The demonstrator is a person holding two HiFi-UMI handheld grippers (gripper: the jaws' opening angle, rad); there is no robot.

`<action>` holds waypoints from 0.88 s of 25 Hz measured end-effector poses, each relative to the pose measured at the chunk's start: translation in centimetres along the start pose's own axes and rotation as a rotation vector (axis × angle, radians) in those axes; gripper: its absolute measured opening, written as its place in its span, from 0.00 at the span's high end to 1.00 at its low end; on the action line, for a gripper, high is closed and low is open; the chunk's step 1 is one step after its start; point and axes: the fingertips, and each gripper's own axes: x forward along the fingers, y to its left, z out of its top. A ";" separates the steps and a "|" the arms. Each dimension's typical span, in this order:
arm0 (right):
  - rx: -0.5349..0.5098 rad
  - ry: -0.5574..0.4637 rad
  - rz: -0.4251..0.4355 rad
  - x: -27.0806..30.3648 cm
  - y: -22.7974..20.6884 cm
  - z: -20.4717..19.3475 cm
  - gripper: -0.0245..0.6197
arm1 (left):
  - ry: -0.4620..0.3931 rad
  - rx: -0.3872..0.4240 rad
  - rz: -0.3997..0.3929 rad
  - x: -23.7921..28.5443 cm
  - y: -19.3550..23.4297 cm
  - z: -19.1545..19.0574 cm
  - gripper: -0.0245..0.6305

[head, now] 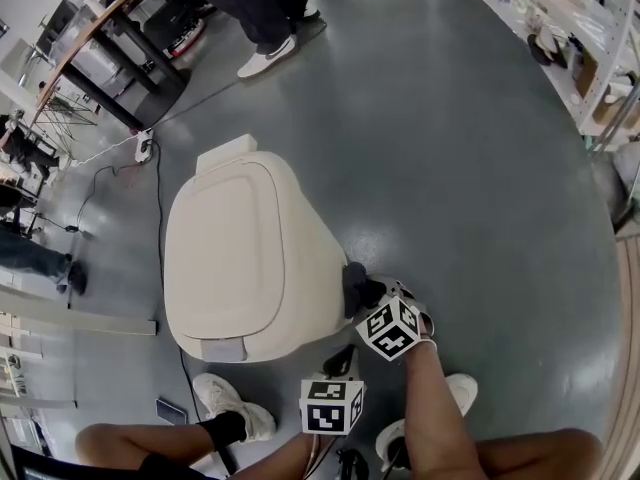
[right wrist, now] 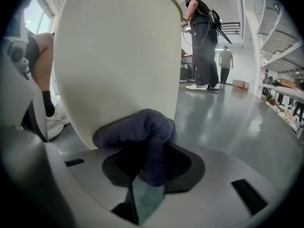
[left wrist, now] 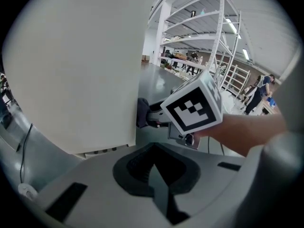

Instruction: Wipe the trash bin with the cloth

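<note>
The grey floor [head: 450, 168] fills most of the head view. On it stands one trash bin [head: 240, 258], cream-coloured, upright, with its lid down. It is the only bin in sight.

There are two grippers, both low at the bin's near right side. The right gripper [head: 368, 290] reaches in against the bin's side wall, and its fingers are clamped on the cloth [right wrist: 137, 132]. This is one dark, bunched piece, and no second cloth shows. In the right gripper view the wad bulges out ahead of the fingers and presses flat against the cream wall, low on the bin.

The left gripper [left wrist: 154, 167] hangs just beside and below the right one, apart from the bin. Its fingers are drawn together with nothing between them, so it plays no part in the wipe for now.

The step in hand looks to be wiping the bin's lower side wall, with the cloth in contact and the lid and far sides probably yet to be covered. The next move likely calls for dragging the wad along the wall while pushing inward, so that the cloth rather than the finger tips meets the plastic. The bin is light and unbraced, so a hard push could slide it. The idle left gripper could steady it.
</note>
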 end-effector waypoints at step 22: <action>0.033 -0.192 -0.098 -3.1 -5.1 5.3 0.80 | -0.036 -0.004 -0.039 -0.4 -0.9 1.7 0.96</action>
